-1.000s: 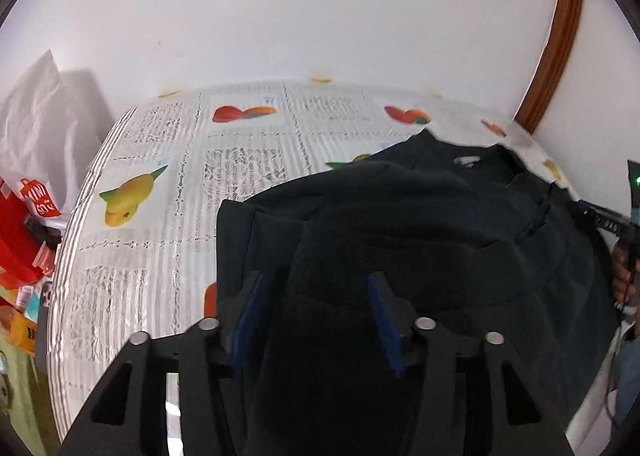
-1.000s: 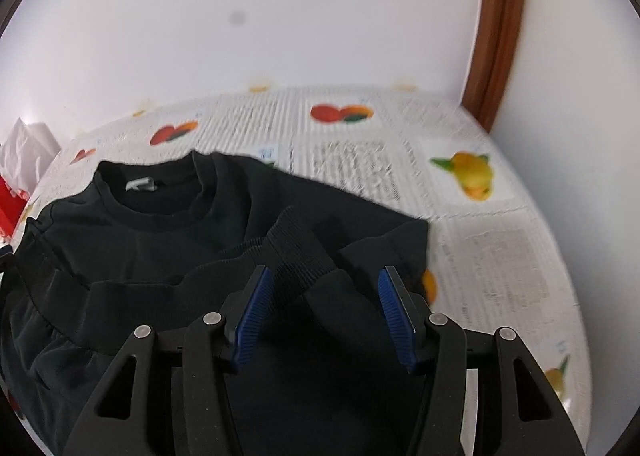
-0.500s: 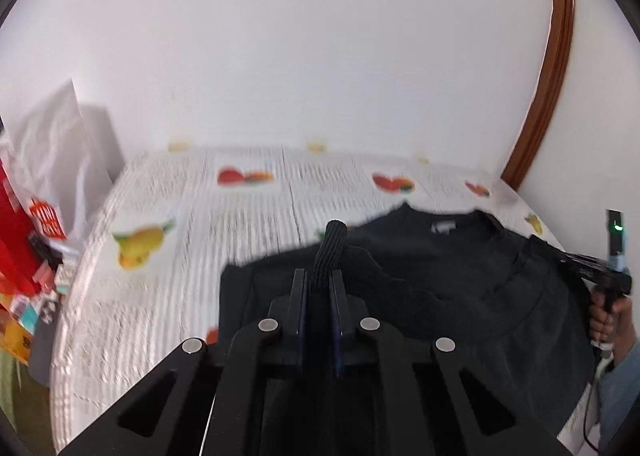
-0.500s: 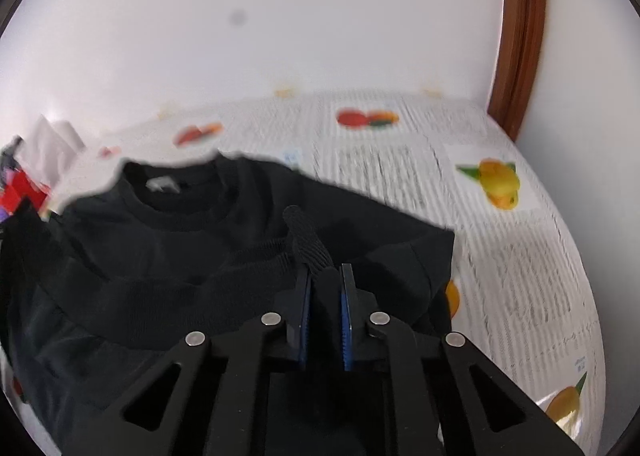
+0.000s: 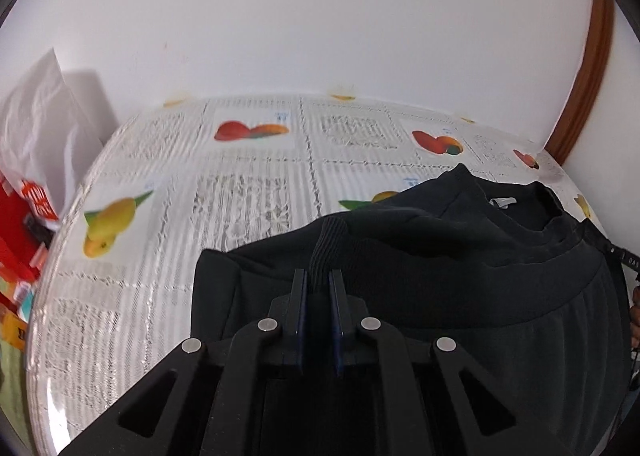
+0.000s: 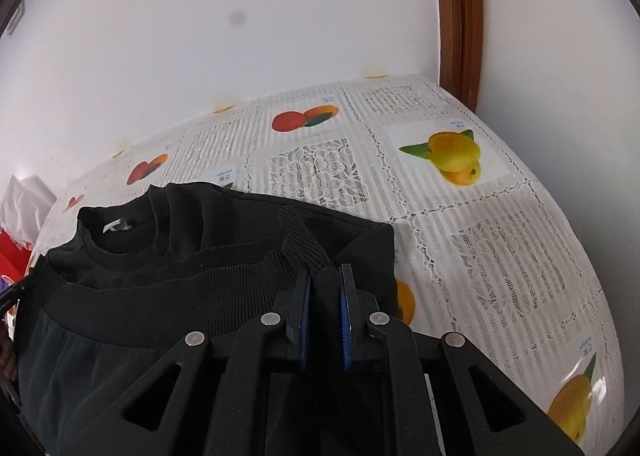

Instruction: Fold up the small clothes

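Left wrist view: a black sweatshirt (image 5: 460, 256) lies on a table covered by a white lace-patterned tablecloth (image 5: 248, 191) printed with pictures of fruit. The left gripper (image 5: 319, 280) fills the lower middle of the picture, its two black fingers drawn almost together and clenched on a raised fold of the sweatshirt's ribbed hem (image 5: 328, 252). Its jaws have just been closing, and the ribbed fabric sits pinched between the blue pads. The garment's round neckline, with a small white label (image 5: 502, 202) inside, lies farther off toward the right. A plain white wall rises behind the table, with a brown wooden frame (image 5: 592, 67) at the far right. At the left edge, beside the table, stand a white plastic bag (image 5: 44, 115) and some red packaging (image 5: 20, 215). Part of a hand shows at the right edge, too little to describe.

Right wrist view: the right gripper (image 6: 325, 288) is likewise clamped on a lifted ridge of the same ribbed hem (image 6: 304, 240), near the sweatshirt's (image 6: 160, 276) right side. Its jaws have also just been closing, with the cloth held between the blue pads. The neckline and white label (image 6: 116, 225) lie to the left. To the right, the bare tablecloth (image 6: 500, 256) shows a yellow mango picture (image 6: 454, 153).
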The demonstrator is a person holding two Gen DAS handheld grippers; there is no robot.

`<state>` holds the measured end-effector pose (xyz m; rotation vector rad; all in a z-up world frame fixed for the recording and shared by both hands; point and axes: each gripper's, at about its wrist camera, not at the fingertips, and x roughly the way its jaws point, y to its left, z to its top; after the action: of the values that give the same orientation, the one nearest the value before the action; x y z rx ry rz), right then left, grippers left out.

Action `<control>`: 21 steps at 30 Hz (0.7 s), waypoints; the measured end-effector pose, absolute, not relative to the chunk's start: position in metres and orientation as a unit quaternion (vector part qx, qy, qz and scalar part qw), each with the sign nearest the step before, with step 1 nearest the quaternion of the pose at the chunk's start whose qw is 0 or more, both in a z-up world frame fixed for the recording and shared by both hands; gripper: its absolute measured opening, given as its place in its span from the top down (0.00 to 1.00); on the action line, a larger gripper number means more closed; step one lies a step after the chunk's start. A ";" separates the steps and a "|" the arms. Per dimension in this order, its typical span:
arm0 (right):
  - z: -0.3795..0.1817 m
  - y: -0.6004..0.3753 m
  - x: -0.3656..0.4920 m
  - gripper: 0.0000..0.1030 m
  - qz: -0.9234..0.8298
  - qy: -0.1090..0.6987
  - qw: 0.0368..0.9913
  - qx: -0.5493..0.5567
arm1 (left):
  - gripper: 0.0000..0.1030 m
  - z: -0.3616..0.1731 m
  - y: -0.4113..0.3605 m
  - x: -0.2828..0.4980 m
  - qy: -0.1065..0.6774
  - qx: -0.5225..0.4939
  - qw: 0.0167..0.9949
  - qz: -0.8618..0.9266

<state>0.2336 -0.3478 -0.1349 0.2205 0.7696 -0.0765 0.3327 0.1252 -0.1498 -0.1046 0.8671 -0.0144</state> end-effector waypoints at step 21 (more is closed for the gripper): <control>-0.141 -0.356 0.104 0.48 -0.074 0.414 0.903 0.092 | 0.52 -0.141 0.157 0.214 0.432 -0.039 0.900 0.036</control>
<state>0.1040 -0.3563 -0.1411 0.1904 0.8556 -0.1532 0.2143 0.1565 -0.1412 -0.0816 0.8941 0.0745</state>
